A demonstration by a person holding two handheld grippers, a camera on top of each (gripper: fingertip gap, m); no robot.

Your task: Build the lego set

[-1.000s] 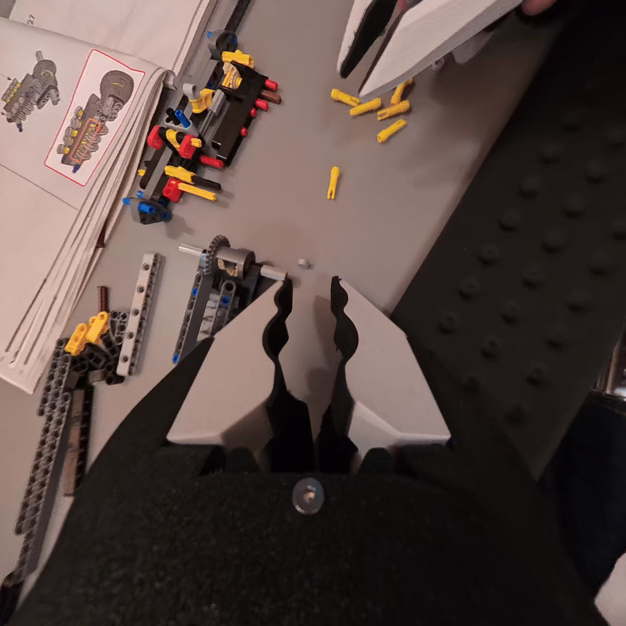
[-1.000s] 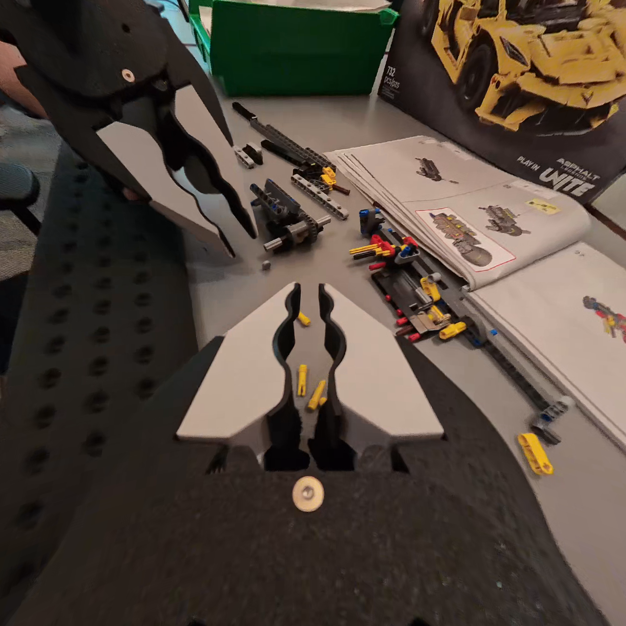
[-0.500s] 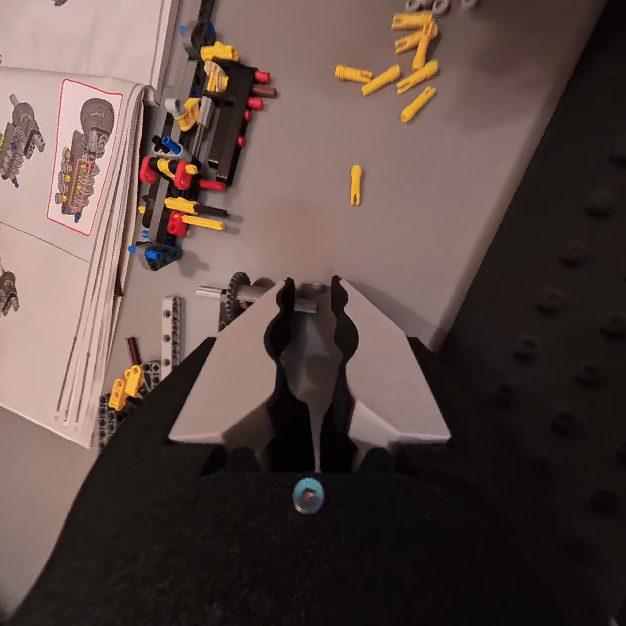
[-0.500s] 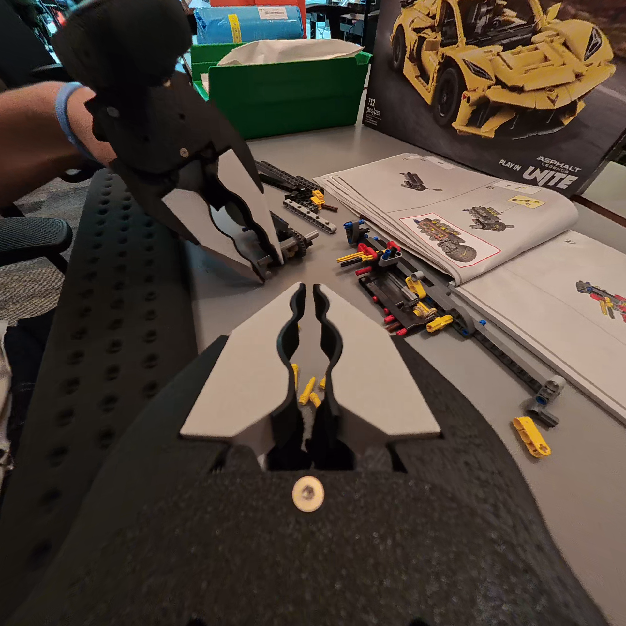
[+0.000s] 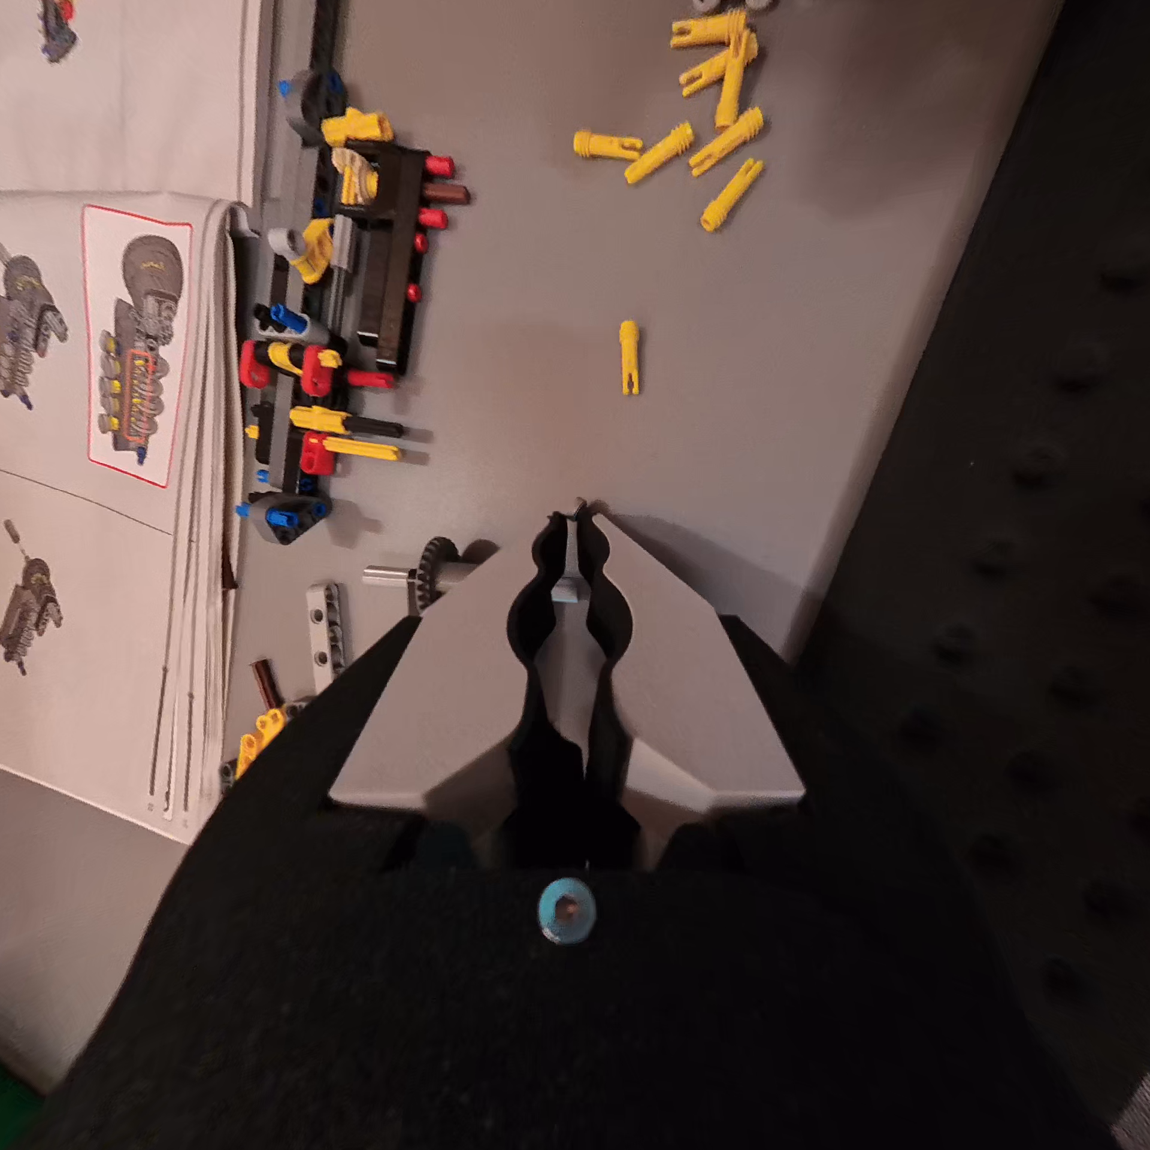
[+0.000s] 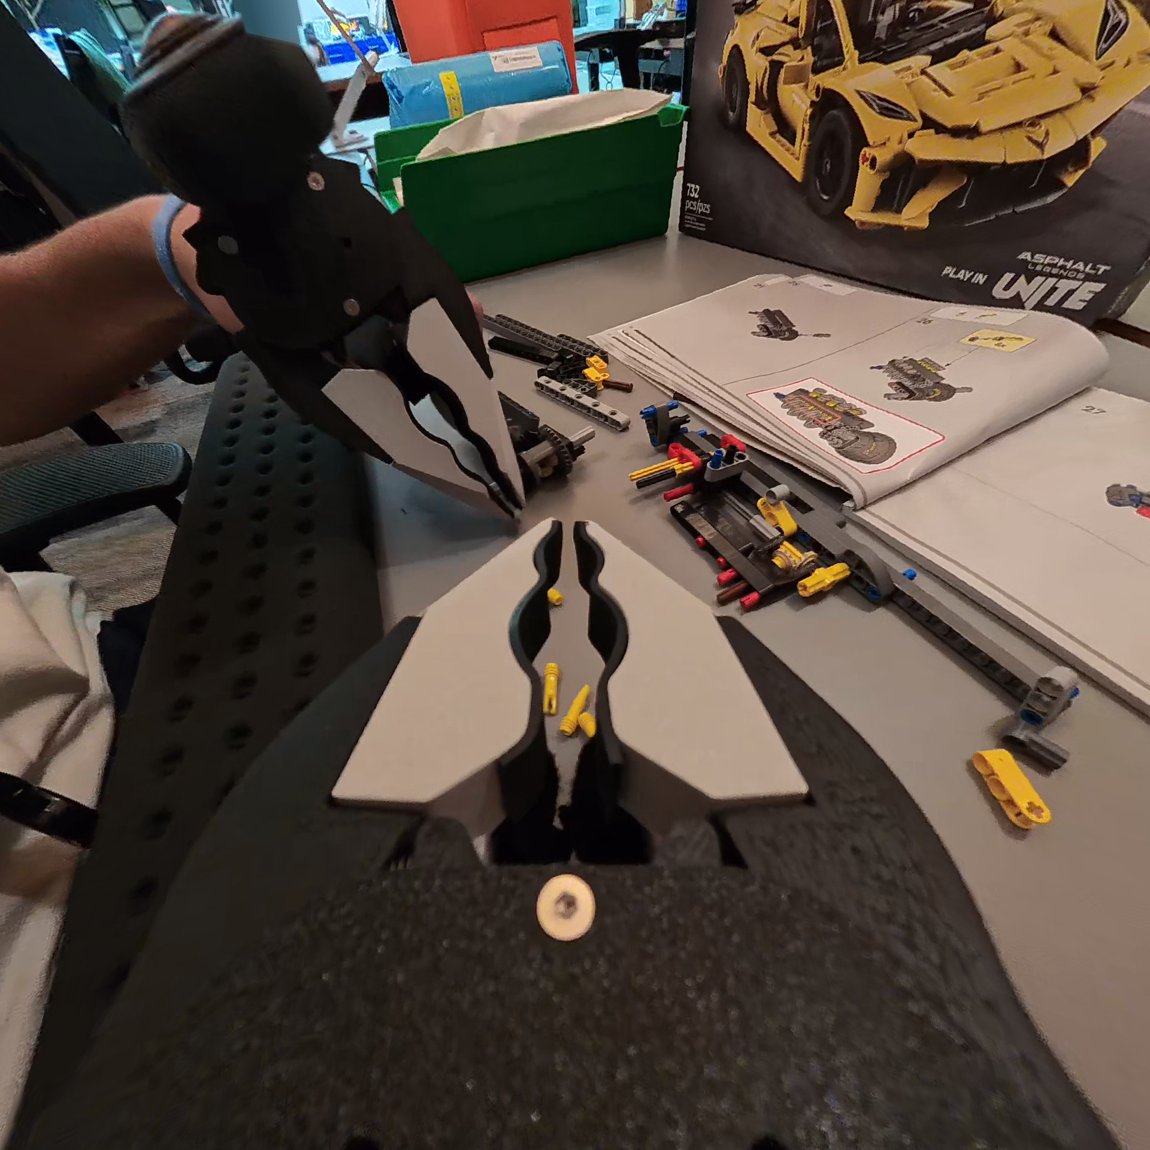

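We record a grey bench (image 6: pixel 902 697) carrying an open instruction booklet (image 6: pixel 933 398), a black-framed part-built assembly (image 6: pixel 740 529) just beside it, a geared axle piece (image 5: pixel 429 572), loose yellow pins (image 5: pixel 703 143), one single yellow pin (image 5: pixel 629 356) apart from them, a yellow beam (image 6: pixel 1011 787), a green bin (image 6: pixel 541 186) and the set's box (image 6: pixel 921 137) at the far edge.
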